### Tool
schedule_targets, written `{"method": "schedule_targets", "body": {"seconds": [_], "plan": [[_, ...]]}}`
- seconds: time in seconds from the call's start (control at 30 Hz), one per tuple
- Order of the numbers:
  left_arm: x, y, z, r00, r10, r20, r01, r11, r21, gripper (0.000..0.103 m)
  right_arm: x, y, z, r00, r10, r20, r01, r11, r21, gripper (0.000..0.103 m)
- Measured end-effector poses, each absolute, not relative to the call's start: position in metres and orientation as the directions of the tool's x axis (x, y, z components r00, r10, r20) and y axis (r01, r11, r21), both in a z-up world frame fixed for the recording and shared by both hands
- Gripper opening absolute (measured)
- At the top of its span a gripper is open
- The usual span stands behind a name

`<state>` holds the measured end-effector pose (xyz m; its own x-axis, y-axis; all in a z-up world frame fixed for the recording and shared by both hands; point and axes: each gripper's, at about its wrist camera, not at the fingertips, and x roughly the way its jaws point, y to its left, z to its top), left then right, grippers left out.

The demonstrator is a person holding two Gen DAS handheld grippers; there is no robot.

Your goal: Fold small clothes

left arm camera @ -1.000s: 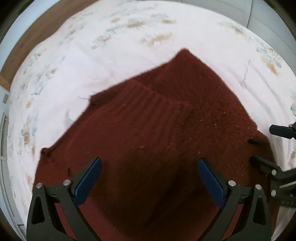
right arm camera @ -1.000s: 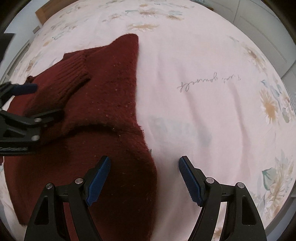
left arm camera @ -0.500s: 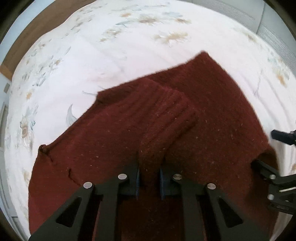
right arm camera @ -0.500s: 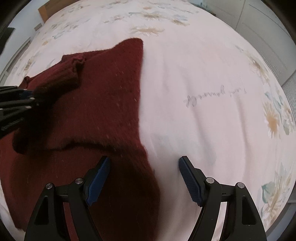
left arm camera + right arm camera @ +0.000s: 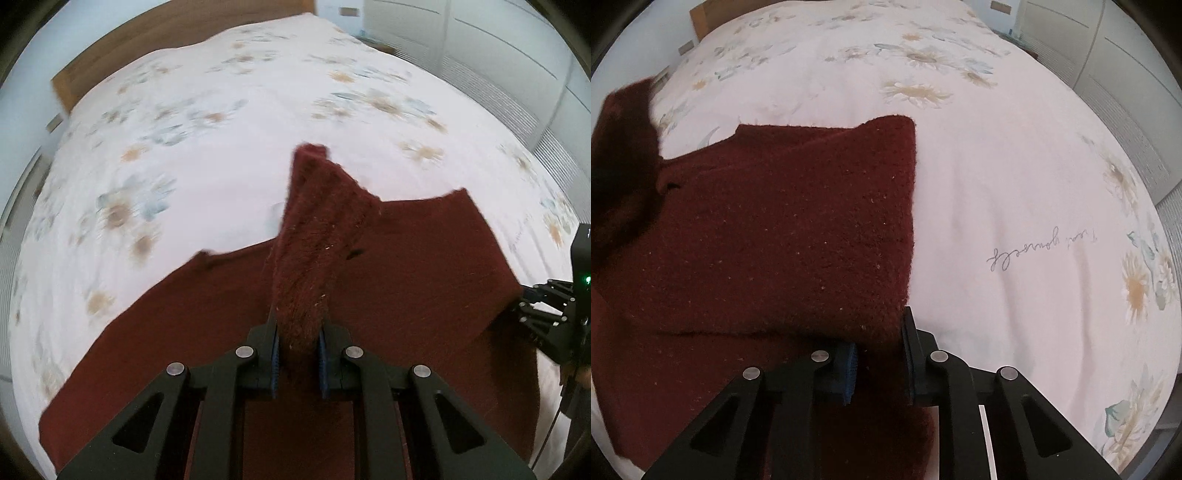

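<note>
A dark red knitted sweater [image 5: 424,266] lies partly folded on a pale floral bedspread [image 5: 203,129]. My left gripper [image 5: 297,360] is shut on its ribbed sleeve [image 5: 317,229] and holds the sleeve lifted above the body of the sweater. My right gripper [image 5: 879,363] is shut on the sweater's [image 5: 783,236] folded right edge, low over the bed; it also shows at the right edge of the left wrist view [image 5: 546,314]. The raised sleeve appears at the far left of the right wrist view [image 5: 624,155].
The bedspread [image 5: 1015,166] stretches wide to the right, with cursive writing [image 5: 1041,247] printed on it. A wooden headboard [image 5: 177,33] stands at the far end. White wardrobe doors [image 5: 480,48] line the right side.
Both grippers were open over the sweater; the left closed on the sleeve first and has lifted it upright. The right has since closed on the sweater's right edge.
</note>
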<state>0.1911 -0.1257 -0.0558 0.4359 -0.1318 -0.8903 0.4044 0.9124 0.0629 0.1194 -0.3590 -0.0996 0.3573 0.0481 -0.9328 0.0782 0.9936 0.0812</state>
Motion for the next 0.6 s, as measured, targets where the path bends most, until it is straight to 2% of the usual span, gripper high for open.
{"method": "schedule_targets", "body": {"seconds": [0.17, 0.33, 0.6], "plan": [[0.175, -0.076, -0.047, 0.459, -0.081, -0.885, 0.290, 0.955, 0.063, 0.014, 0.111, -0.369, -0.103, 0.354, 0.061, -0.933, 0.091, 0.991, 0.099, 0.020], [0.165, -0.038, -0.074, 0.376, -0.114, -0.919, 0.178, 0.983, -0.049, 0.015, 0.101, -0.366, -0.104, 0.345, 0.055, -0.937, 0.074, 0.994, 0.086, 0.020], [0.160, -0.009, -0.099, 0.320, -0.137, -0.937, 0.082, 0.990, -0.117, 0.021, 0.099, -0.366, -0.106, 0.334, 0.052, -0.941, 0.082, 0.993, 0.084, 0.020]]}}
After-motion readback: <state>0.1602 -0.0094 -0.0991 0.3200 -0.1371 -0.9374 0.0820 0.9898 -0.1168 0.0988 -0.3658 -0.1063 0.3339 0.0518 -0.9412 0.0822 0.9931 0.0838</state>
